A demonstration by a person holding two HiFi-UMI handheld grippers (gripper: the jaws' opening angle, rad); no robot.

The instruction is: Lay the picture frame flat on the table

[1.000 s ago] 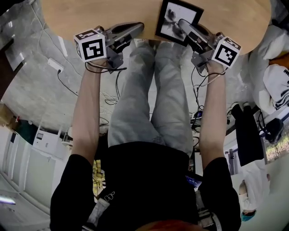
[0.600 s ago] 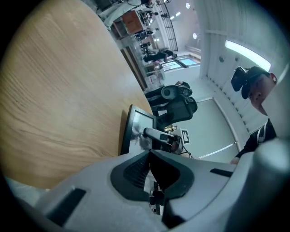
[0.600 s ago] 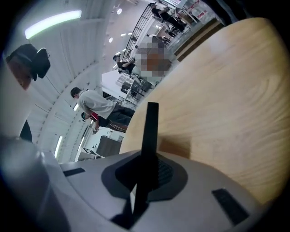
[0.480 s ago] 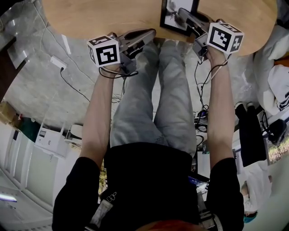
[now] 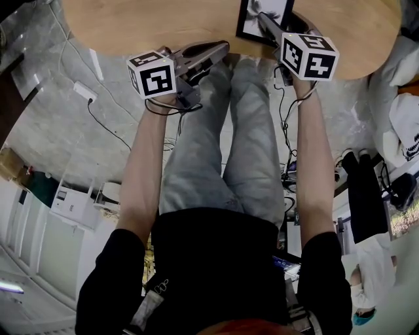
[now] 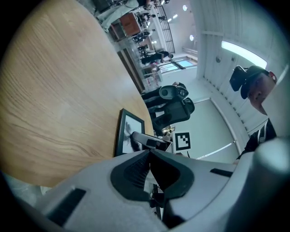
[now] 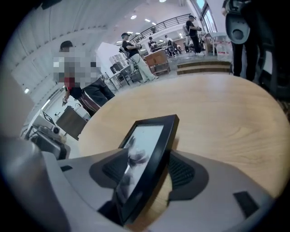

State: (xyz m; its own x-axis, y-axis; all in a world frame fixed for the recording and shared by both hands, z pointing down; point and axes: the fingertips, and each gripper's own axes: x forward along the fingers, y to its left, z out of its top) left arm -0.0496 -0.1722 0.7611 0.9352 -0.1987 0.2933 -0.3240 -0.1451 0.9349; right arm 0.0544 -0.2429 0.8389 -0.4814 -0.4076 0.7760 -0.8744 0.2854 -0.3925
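Popping the right gripper [image 7: 153,158] jaws open around the picture frame [image 7: 147,136] on the table [image 7: 226,122], left gripper [image 6: 149,153] clamped shut on nothing.

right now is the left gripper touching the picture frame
Apart. The head view shows the left gripper at the table edge, with bare wood between it and the picture frame farther right.

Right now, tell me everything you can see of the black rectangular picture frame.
The black rectangular picture frame has a narrow dark border around a glossy grey-and-white picture. It sits by the light wooden table's near edge, tilted between the right tool's jaws, which are opening and not visibly pressing it. Whether it lies fully flat is unclear.
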